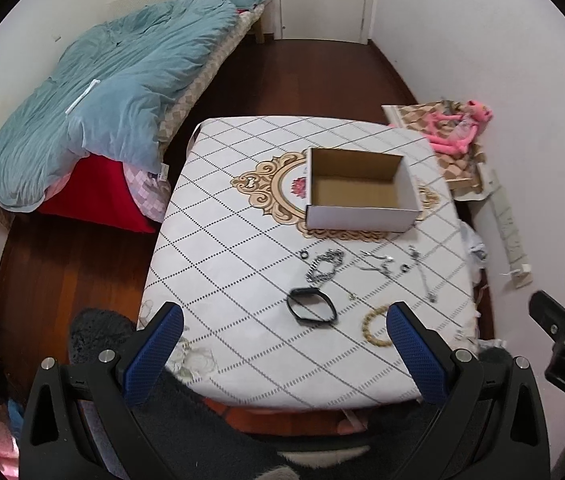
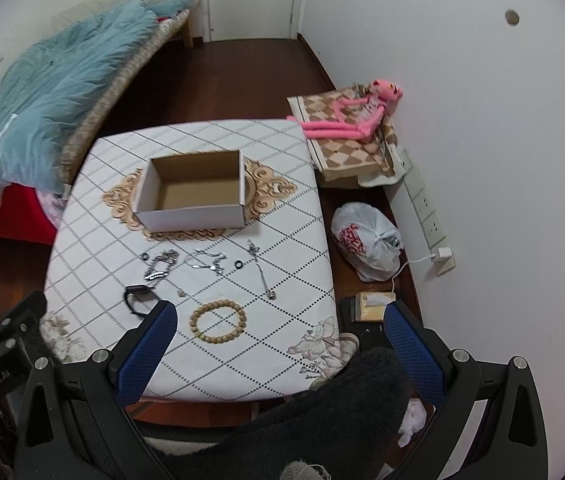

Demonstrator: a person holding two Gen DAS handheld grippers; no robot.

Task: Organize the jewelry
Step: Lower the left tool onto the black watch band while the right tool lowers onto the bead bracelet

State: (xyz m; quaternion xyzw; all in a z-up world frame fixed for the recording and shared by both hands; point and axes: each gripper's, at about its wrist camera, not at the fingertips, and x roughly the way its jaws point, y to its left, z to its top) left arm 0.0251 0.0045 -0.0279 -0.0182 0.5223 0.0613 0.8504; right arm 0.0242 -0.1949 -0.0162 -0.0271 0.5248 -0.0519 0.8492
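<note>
Left wrist view: left tool [image 1: 284, 338] held above the near edge of the bench [image 1: 242, 280], blue fingers [image 1: 154, 354] spread wide apart, nothing between them. On the bench, an open cardboard box [image 1: 358, 192] standing over the ornate medallion of the cloth, nothing visible inside. In front of the box, a loose row of jewelry: a small dark ring [image 1: 304, 255], a silver chain [image 1: 324, 266], a tangle of thin silver pieces [image 1: 378, 264], a second small ring [image 1: 404, 268], a long thin chain [image 1: 424, 276]. Nearer to the tool, a black band [image 1: 311, 307] and a wooden bead bracelet [image 1: 376, 326], partly hidden behind the right finger. At the right edge, part of the other tool [image 1: 562, 332]. Bed with blue blanket [image 1: 114, 92] on the left.

Right wrist view: right tool [image 2: 280, 340] also opened wide and holding nothing, above the near right corner of the bench [image 2: 282, 240]. Bead bracelet [image 2: 218, 321] lying flat just beyond the left finger; black band [image 2: 140, 298] partly behind that finger. Box [image 2: 192, 192] farther back, well apart from both. On the floor to the right, a tied plastic bag [image 2: 368, 244]; by the wall, a pink plush toy [image 2: 358, 116].
</note>
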